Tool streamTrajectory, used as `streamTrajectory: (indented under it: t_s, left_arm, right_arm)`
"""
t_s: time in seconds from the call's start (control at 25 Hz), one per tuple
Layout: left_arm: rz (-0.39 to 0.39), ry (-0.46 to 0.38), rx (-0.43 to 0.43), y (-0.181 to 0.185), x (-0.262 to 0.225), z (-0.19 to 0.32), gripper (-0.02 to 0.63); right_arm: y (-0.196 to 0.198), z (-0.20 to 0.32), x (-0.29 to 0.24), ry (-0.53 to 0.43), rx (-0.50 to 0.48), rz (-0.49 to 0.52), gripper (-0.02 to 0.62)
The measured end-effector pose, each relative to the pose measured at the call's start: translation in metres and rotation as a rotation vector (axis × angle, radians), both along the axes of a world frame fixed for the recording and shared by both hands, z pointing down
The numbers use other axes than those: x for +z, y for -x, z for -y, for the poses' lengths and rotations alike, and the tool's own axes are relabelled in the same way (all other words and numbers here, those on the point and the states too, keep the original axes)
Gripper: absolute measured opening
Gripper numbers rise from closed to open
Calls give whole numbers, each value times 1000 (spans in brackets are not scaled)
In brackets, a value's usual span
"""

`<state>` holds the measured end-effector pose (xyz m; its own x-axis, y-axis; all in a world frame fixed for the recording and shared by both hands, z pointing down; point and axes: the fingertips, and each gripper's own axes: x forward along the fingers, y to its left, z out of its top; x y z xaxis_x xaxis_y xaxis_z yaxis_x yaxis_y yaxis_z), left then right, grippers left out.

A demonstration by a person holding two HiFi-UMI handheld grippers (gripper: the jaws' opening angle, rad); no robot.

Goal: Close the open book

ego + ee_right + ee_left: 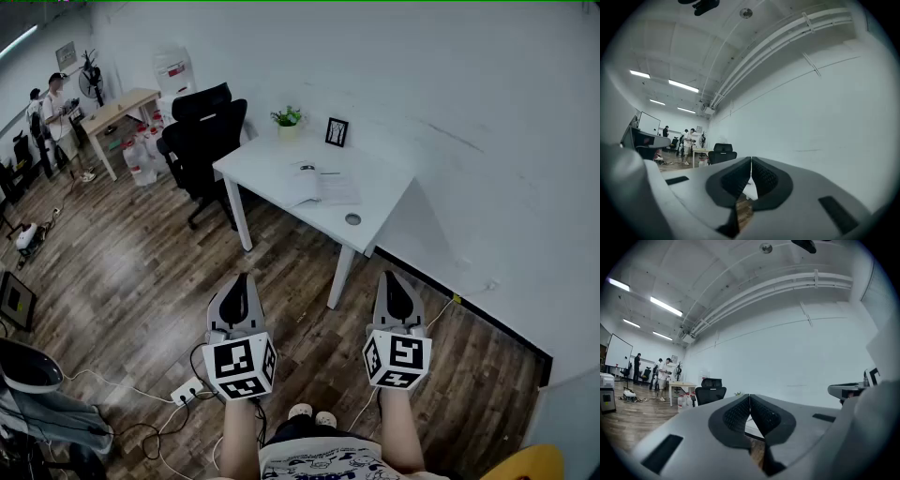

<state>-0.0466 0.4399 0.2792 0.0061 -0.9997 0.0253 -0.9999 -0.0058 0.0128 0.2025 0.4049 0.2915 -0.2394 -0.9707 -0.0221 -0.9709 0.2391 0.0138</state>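
- Open book (319,187): lies flat, pages up, near the middle of the white table (262,161), well apart from you across the wood floor.
- Left gripper (244,284): you hold it level, jaws pressed together, nothing between them.
- Right gripper (391,283): likewise level, jaws together and empty.
- Judgement: both seem carried idle because the book is out of reach; you must walk up first.
- Potted plant (287,117), framed picture (337,131): at the table's far edge, apart from the book.

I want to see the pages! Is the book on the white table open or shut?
Open. The book lies flat on the white table, pages spread to both sides.
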Motion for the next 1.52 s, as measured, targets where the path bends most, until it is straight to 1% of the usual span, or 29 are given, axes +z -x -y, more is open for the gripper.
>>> streamTrajectory:
  t_s: [0.24, 0.68, 0.92, 1.2, 1.52]
  left_arm:
    - [4, 0, 7, 7, -2, -5, 23]
    - [-3, 11, 15, 19, 6, 3, 23]
    - [-12, 17, 18, 35, 11, 15, 23]
    - [-15, 20, 37, 52, 17, 30, 23]
    - [-29, 34, 47, 61, 26, 46, 23]
  right_arm:
    - [6, -5, -1, 1, 5, -3, 31]
    - [17, 1, 6, 10, 10, -12, 32]
    - [31, 13, 8, 3, 21, -26, 34]
    - [55, 24, 15, 14, 23, -16, 35]
    - [67, 36, 21, 34, 16, -22, 37]
